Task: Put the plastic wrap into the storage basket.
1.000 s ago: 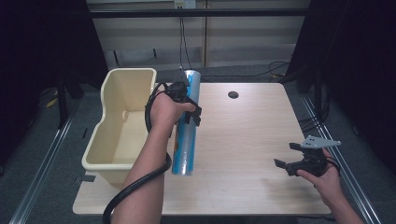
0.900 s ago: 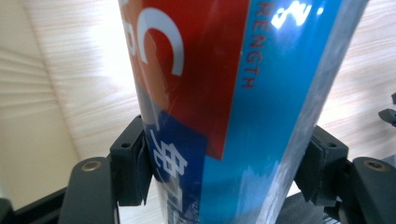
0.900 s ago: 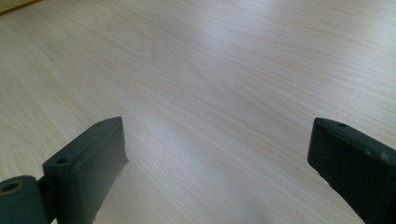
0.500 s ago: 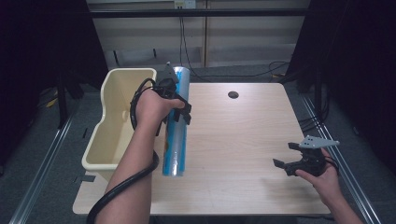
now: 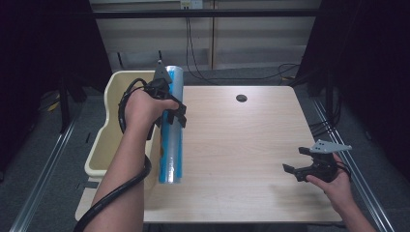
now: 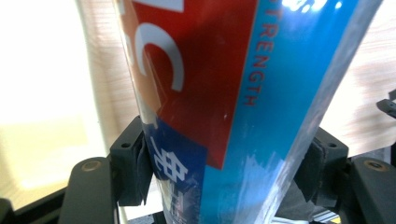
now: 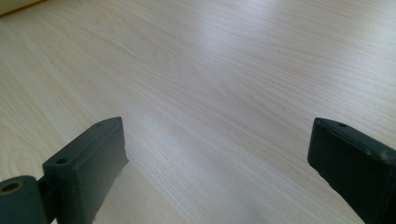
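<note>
Blue tube [image 5: 172, 140] clamped by left gripper [image 5: 170, 110]; red lettering up close [image 6: 205, 70]

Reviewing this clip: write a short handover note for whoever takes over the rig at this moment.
Left gripper: shut on the blue roll, gripping its upper part; the roll is lifted and tilted beside the cream bin.
Right gripper: open, holding nothing, low over the table near its right edge.
Done: roll picked up.
Left: probably putting the roll in the bin and letting go; it is not yet inside.
</note>
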A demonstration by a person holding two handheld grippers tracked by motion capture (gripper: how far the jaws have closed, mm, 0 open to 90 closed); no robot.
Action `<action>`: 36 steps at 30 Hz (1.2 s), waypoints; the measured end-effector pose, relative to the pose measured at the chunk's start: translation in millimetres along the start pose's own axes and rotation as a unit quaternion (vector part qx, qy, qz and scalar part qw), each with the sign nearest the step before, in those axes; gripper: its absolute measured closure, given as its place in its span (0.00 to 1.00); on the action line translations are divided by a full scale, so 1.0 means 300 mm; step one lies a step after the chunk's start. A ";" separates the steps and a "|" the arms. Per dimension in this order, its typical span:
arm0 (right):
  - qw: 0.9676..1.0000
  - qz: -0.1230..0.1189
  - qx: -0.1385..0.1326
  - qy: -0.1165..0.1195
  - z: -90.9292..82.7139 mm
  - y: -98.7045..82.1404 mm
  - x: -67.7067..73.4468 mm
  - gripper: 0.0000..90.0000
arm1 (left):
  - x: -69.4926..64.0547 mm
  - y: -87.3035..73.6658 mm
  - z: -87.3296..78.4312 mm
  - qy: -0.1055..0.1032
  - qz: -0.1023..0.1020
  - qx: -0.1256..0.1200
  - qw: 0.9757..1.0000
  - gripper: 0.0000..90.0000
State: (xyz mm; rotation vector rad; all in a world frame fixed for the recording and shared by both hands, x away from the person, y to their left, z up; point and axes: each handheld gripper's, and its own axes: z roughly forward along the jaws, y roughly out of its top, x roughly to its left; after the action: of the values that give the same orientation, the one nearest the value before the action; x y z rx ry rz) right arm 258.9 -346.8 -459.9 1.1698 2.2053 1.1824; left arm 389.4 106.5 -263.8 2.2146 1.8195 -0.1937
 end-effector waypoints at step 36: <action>1.000 -0.003 0.000 0.000 -0.001 0.000 -0.003 0.05 | 0.187 -0.019 0.030 0.000 -0.054 0.012 0.998 0.36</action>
State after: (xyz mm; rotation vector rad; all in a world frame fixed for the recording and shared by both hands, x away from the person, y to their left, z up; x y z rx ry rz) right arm 259.1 -347.8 -459.7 1.1618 2.2059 1.1800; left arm 395.9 157.6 -288.3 2.1324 1.9487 -0.2394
